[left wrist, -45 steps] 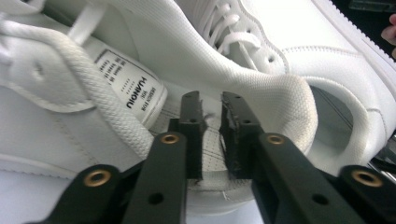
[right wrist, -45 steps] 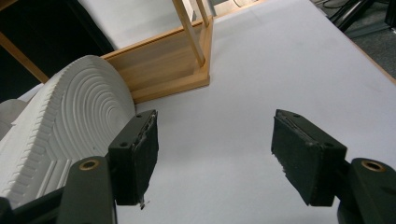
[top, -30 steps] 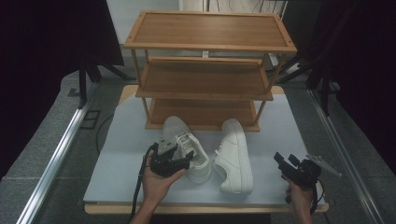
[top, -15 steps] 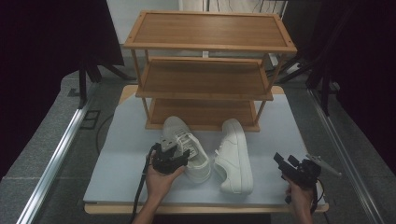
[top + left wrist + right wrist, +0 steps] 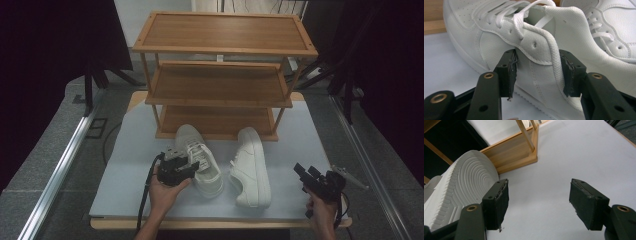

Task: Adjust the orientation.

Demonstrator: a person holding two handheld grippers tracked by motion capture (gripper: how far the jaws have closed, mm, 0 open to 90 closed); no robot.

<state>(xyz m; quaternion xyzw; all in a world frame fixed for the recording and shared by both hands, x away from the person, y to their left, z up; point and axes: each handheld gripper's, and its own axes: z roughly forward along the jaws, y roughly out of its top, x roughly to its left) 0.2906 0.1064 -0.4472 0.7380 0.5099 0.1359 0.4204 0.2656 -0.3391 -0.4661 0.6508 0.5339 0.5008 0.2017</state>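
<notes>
While the left gripper (image 5: 537, 72) has just been closing, its jaws now straddle the heel collar of the upright left sneaker (image 5: 199, 159), one pad outside the wall and one at the padded rim; whether they already pinch I cannot tell (the collar makes a sensible handle). That shoe stands on the counter (image 5: 125, 170) before the wooden rack (image 5: 220, 95). The right gripper (image 5: 539, 203) waits agape beside the tipped right sneaker (image 5: 252, 167).
</notes>
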